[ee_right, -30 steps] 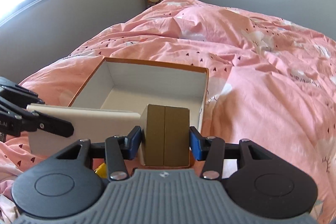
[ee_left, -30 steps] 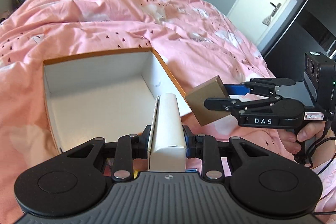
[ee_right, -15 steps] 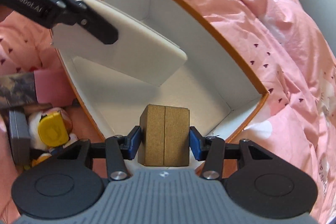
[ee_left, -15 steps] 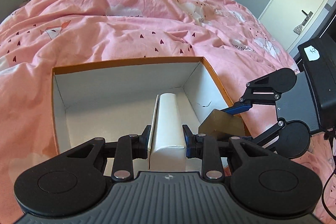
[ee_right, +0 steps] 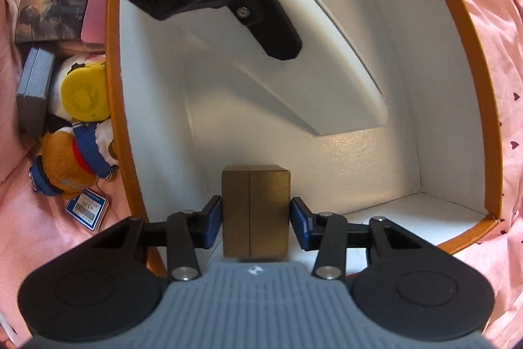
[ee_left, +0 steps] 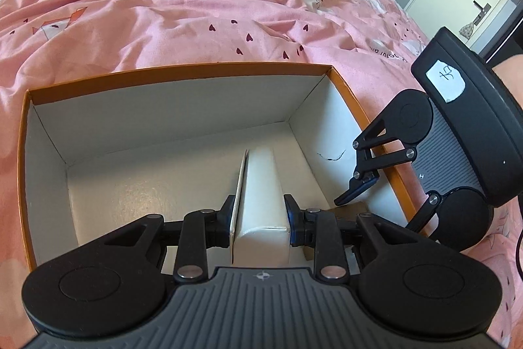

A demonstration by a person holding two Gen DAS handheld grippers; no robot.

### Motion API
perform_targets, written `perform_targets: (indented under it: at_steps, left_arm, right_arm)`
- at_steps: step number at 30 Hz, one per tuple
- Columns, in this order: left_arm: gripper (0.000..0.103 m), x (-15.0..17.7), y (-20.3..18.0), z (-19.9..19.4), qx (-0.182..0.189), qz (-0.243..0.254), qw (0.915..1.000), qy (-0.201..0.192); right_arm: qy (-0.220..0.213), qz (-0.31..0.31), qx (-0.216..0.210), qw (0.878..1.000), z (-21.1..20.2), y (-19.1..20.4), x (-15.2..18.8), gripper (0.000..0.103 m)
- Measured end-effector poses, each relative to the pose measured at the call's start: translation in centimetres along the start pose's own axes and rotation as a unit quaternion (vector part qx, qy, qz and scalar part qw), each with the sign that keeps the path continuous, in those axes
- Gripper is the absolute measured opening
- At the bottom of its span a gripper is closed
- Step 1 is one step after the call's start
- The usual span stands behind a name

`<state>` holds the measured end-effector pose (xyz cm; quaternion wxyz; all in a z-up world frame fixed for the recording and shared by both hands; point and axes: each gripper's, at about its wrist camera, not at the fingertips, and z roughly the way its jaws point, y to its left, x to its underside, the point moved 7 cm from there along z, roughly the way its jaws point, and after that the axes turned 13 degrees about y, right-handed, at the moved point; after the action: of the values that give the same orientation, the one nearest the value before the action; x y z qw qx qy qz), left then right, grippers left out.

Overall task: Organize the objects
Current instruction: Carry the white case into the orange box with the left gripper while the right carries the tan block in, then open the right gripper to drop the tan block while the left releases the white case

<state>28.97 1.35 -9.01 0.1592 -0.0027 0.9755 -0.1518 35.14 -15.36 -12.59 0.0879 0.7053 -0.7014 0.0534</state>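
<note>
From the left claw we look steeply down and forward into the orange-rimmed box, with the pink bed beyond it. From the right claw we look straight down, close, into the same box. Both views share the box's white interior, and each shows the other claw.

The left gripper is angled downward, its fingers clamped; the right gripper is pointed straight down, fingers likewise clamped.
</note>
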Motion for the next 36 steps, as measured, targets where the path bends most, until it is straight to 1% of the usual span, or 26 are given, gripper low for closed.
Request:
perform_targets:
  at_steps: [3,5,7,9,12,14,15,16,17,18,21,23,26,27,30,32,34,35,36]
  left_arm:
    - [0.032,-0.4,-0.2,0.0,-0.006,0.014,0.9999,-0.007]
    - [0.032,-0.5,-0.3,-0.3,-0.018,0.024,0.9994,-0.016]
    - [0.032,-0.5,-0.4,-0.4,-0.028,0.028,0.9991,-0.019]
    - [0.032,-0.6,-0.3,-0.5,-0.028,0.025,0.9991,-0.018]
    - [0.032,-0.6,-0.1,-0.5,-0.028,0.017,0.9993,-0.02]
    - [0.032,-0.6,-0.1,-0.4,-0.031,0.012,0.9992,-0.025]
    - [0.032,-0.6,-0.1,-0.4,-0.034,0.011,0.999,-0.027]
    - [0.032,-0.6,-0.3,-0.4,-0.039,0.014,0.9987,-0.03]
    - [0.032,-0.5,-0.4,-0.4,-0.044,0.018,0.9984,-0.032]
    - [0.032,-0.5,-0.6,-0.4,-0.048,0.021,0.998,-0.034]
    - [0.032,-0.2,-1.1,-0.3,-0.063,0.03,0.9967,-0.04]
    - [0.032,-0.2,-1.5,-0.3,-0.078,0.04,0.9951,-0.045]
    - [0.032,-0.2,-2.0,-0.3,-0.121,0.063,0.989,-0.058]
    - [0.032,-0.2,-2.0,-0.3,-0.137,0.068,0.9862,-0.063]
    - [0.032,-0.2,-2.1,-0.4,-0.188,0.081,0.9759,-0.076]
    - [0.032,-0.3,-2.3,-0.4,-0.215,0.09,0.9689,-0.083]
    - [0.032,-0.3,-2.5,-0.2,-0.23,0.094,0.9651,-0.084]
    - [0.032,-0.3,-2.7,-0.1,-0.237,0.098,0.9631,-0.083]
    - [0.032,-0.3,-3.0,0.1,-0.245,0.104,0.9604,-0.082]
  right_arm:
    - [0.008,-0.008,-0.011,1.0,0.2,-0.1,0.0,0.049]
    - [0.006,-0.01,-0.016,1.0,-0.1,-0.3,0.1,0.049]
    - [-0.001,-0.009,-0.033,0.999,-0.8,-0.4,0.3,0.049]
    - [-0.034,0.009,-0.049,0.998,-2.0,-1.1,0.2,0.048]
    - [-0.084,0.063,-0.081,0.991,-3.5,-2.9,-0.1,0.048]
    - [-0.098,0.101,-0.071,0.988,-3.7,-4.2,-0.5,0.046]
    - [-0.098,0.12,-0.074,0.985,-3.5,-4.7,-0.8,0.039]
    - [-0.097,0.133,-0.081,0.983,-3.2,-4.9,-1.0,0.036]
    - [-0.096,0.137,-0.085,0.982,-2.7,-4.5,-1.1,0.03]
    - [-0.093,0.132,-0.084,0.983,-2.1,-3.6,-1.2,0.028]
    - [-0.07,0.122,-0.077,0.987,-0.9,-3.2,-1.3,0.027]
    - [-0.057,0.125,-0.086,0.987,-0.5,-3.0,-1.1,0.026]
    - [-0.052,0.126,-0.102,0.985,-0.4,-2.6,-0.8,0.026]
    - [-0.05,0.127,-0.109,0.985,-0.5,-2.5,-0.8,0.03]
    - [-0.05,0.139,-0.104,0.984,-0.7,-2.8,-0.9,0.03]
    - [-0.057,0.148,-0.089,0.983,-1.0,-3.1,-1.0,0.03]
    - [-0.068,0.162,-0.077,0.981,-1.6,-3.6,-1.1,0.032]
    - [-0.074,0.172,-0.069,0.98,-1.9,-3.9,-1.1,0.036]
    - [-0.08,0.182,-0.057,0.978,-2.1,-4.3,-1.2,0.041]
